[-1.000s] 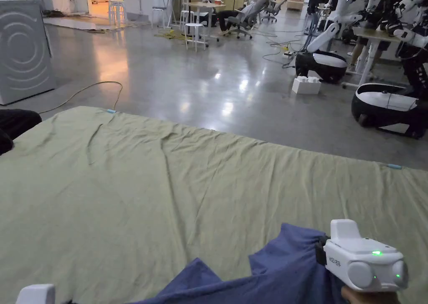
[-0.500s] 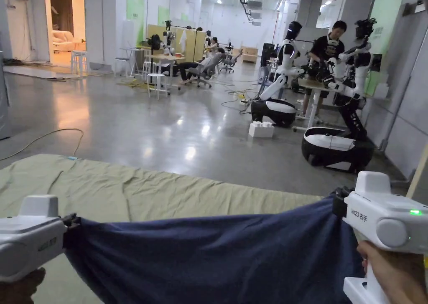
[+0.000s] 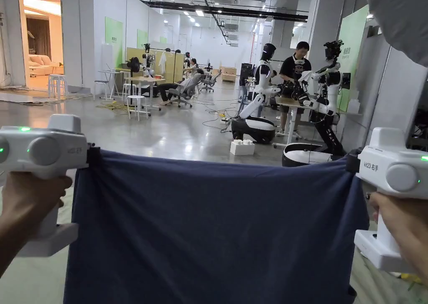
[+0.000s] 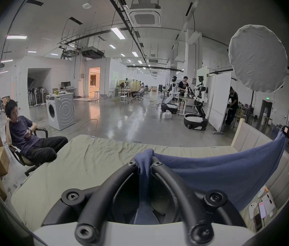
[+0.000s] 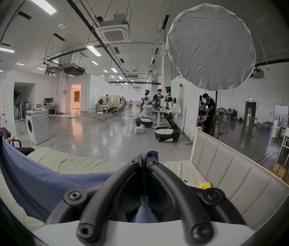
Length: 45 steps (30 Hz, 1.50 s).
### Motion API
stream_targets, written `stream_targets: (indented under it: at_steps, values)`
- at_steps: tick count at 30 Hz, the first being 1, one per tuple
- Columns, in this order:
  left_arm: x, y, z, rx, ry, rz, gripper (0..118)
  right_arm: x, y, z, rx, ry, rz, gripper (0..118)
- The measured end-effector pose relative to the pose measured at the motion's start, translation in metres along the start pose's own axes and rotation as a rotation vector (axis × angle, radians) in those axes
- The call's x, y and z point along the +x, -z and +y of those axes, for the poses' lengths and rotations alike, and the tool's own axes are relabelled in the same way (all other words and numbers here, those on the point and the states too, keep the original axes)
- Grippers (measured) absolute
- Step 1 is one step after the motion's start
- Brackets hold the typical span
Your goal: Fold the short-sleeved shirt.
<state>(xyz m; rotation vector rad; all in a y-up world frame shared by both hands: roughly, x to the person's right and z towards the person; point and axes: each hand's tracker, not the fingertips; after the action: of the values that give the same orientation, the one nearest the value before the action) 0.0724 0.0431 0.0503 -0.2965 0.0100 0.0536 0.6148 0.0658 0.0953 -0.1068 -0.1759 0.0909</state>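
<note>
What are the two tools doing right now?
Left tool: closed, holding the blue shirt at one top corner.
Right tool: closed, holding the shirt's other top corner.

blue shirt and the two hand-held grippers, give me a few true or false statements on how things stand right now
1. The blue shirt hangs spread between the left hand-held gripper and the right hand-held gripper. True.
2. The shirt lies flat on the green sheet. False: it is held up in the air, above the bed.
3. The left hand-held gripper is open with nothing in it. False: in the left gripper view its jaws are closed on a bunch of blue cloth.
4. The right hand-held gripper pinches the shirt between both jaws. True.
5. A washing machine stands on the floor beyond the bed. True.
6. The shirt's top edge is slack and bunched in the head view. False: it runs nearly straight between the grippers.
</note>
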Motion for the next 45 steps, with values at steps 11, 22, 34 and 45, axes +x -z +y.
stream_targets:
  at_steps: [11, 22, 34, 45]
  values:
    - [0.005, 0.054, 0.061, 0.023, 0.032, 0.047, 9, -0.019, 0.052, 0.042, 0.041, -0.021, -0.020, 4]
    - [-0.006, 0.084, 0.091, 0.084, 0.043, 0.033, 9, -0.036, 0.078, 0.079, 0.106, -0.066, -0.056, 4]
    - [-0.013, 0.089, 0.030, 0.054, 0.022, 0.014, 9, -0.038, 0.054, 0.026, 0.113, -0.127, -0.049, 4]
    - [-0.037, 0.016, -0.091, 0.000, 0.043, -0.035, 9, -0.028, -0.051, -0.091, 0.030, -0.175, -0.008, 4]
